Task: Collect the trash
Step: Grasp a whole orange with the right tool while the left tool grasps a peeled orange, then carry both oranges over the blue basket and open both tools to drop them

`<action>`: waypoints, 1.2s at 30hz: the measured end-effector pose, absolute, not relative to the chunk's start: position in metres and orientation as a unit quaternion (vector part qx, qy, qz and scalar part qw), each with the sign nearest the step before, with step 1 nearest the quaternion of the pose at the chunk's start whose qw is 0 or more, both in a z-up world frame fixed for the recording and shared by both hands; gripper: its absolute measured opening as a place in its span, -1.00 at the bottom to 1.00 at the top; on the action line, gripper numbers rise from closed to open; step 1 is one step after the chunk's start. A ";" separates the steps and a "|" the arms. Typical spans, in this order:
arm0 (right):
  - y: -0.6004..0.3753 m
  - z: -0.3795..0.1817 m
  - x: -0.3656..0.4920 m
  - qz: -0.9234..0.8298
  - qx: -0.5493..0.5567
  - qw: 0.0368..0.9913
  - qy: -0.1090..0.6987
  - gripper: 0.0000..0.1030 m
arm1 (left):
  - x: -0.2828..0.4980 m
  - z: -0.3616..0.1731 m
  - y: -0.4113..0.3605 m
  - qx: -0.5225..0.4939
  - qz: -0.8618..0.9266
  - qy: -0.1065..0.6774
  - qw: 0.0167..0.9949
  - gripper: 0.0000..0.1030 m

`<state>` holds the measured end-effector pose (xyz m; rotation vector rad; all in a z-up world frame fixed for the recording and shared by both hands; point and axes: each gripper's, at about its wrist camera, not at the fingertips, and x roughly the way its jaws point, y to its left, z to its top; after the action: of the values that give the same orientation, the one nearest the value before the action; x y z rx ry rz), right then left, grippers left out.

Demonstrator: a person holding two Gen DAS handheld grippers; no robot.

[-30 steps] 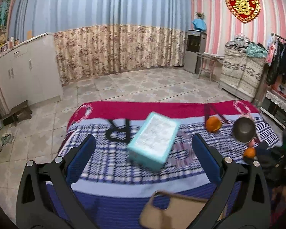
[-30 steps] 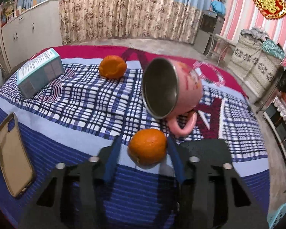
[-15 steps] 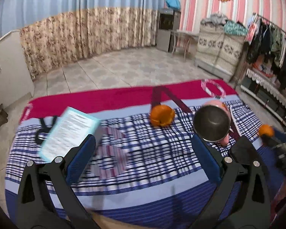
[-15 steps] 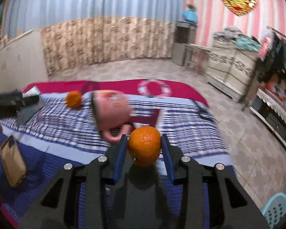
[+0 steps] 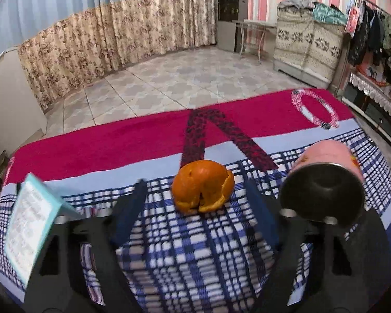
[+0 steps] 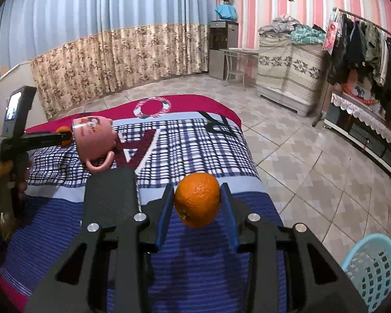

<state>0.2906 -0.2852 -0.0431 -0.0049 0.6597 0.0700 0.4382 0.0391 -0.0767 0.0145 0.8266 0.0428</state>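
Orange peel (image 5: 202, 186), a hollow, split shell, lies on the checked blanket (image 5: 195, 247), just ahead of your left gripper (image 5: 196, 200) & roughly centred between its fingers. Those jaws are about half open & closing, w/ nothing pressed yet; the peel sits past the tips, not between the pads. A pink mug (image 5: 323, 182) lies on its side close to the right finger; a teal box (image 5: 31, 224) is near the left one.

Your right gripper (image 6: 197, 199) is clamped on a whole orange (image 6: 197, 199), held above the blanket edge. A blue basket (image 6: 372, 271) stands on the floor lower right, probably the bin.

To do this well: push the left tips further fwd so the pads straddle the peel's widest part before they close. Squeeze gently, since the shell will likely crumple. Keep clear of the mug.
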 end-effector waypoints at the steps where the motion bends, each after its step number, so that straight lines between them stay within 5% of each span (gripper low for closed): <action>1: -0.287 -0.043 0.289 0.033 -0.002 0.946 0.324 -0.29 | 0.441 -0.078 0.040 0.003 0.014 0.407 0.913 -0.16; 8: -0.296 -0.032 0.268 0.021 0.005 0.949 0.315 -0.29 | 0.425 -0.069 0.037 0.013 -0.006 0.394 0.919 -0.58; 19: -0.328 -0.012 0.200 -0.031 0.024 0.958 0.285 -0.29 | 0.328 -0.001 0.008 0.015 -0.046 0.324 0.945 -0.60; 36: -0.459 -0.009 0.091 -0.241 0.055 0.938 0.243 -0.29 | 0.222 0.017 -0.196 0.079 -0.231 0.290 0.925 -0.60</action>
<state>0.0907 -0.4587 -0.0091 0.1117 0.4956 -0.4932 0.2219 -0.1965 0.0175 0.1629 0.5944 -0.4745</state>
